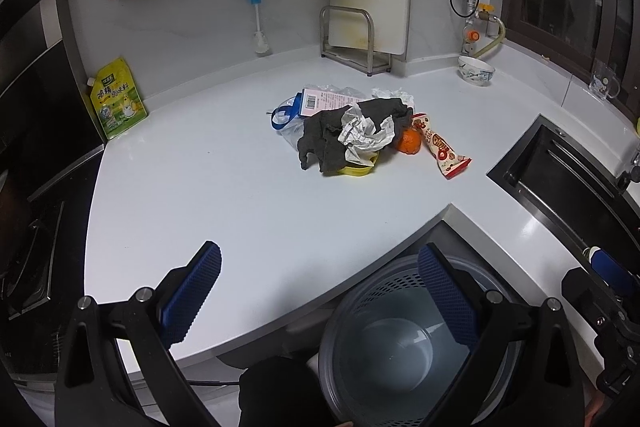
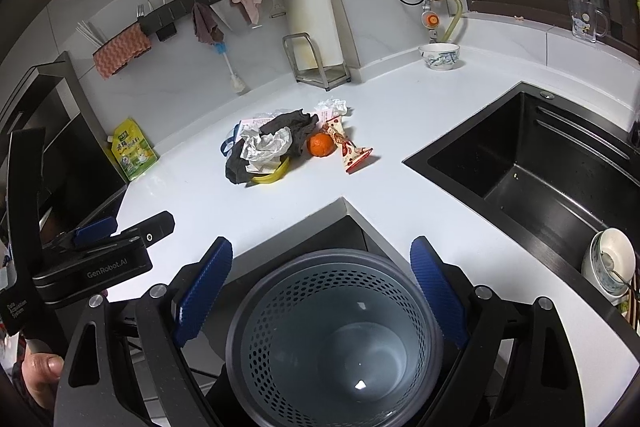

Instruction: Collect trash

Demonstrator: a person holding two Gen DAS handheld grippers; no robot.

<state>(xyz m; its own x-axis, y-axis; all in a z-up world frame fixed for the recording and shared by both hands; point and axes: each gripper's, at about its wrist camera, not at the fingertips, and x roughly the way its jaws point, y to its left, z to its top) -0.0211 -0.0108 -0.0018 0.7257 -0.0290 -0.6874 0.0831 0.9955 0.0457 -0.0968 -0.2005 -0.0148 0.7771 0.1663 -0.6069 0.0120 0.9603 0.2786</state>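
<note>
2 grippers above bin (image 2: 332, 331), left gripper (image 1: 320, 299) fingers apart, right gripper (image 2: 322, 291) fingers apart

Both grippers, left (image 1: 320, 291) and right (image 2: 322, 287), are built w/ black frames, silver screws, blue textured pads (image 2: 204, 291); "GenRobot.AI" is printed lower left.

the countertop (image 2: 192, 187) is smooth, glossy white, while the sink (image 2: 520, 167) on the right is matt black and the perforated bin (image 2: 332, 339) near the front looks like dull grey plastic. in the pile, a dark rag (image 1: 324, 139) is rough cloth, the crumpled sheet (image 1: 364, 135) is creased paper, the snack wrapper (image 1: 444, 147) is shiny plastic film and the orange (image 2: 320, 145) has a dimpled skin. the left gripper (image 1: 320, 303) and right gripper (image 2: 322, 295) carry textured blue pads (image 2: 204, 291) on matt black frames; the far rack (image 1: 352, 43) is brushed metal.
</note>
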